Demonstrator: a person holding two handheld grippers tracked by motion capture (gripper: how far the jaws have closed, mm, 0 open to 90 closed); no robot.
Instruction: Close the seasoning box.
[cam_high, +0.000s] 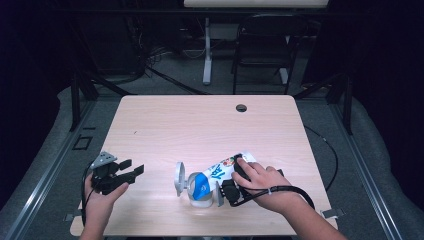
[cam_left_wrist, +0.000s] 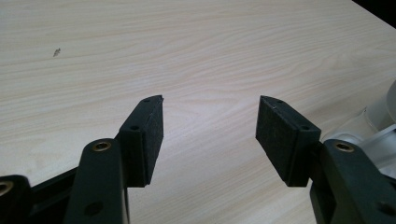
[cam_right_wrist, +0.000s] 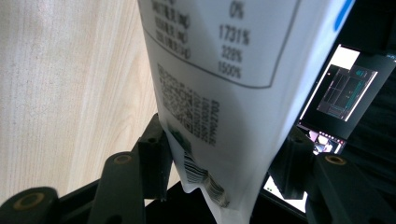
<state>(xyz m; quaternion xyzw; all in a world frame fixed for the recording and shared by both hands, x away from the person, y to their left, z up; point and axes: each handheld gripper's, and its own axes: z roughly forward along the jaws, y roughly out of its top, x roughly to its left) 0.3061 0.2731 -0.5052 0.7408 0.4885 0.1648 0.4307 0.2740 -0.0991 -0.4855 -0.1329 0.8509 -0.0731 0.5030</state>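
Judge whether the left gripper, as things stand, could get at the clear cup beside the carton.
Probably yes. The left gripper is open with nothing between its jaws, and bare table lies between it and the clear cup. The right gripper holds the carton on the cup's far side.

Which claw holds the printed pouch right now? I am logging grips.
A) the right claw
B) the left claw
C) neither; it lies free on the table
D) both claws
A: the right gripper view shows the right claw with its jaws closed on the edge of the white printed pouch, while the left claw stands open over bare table.
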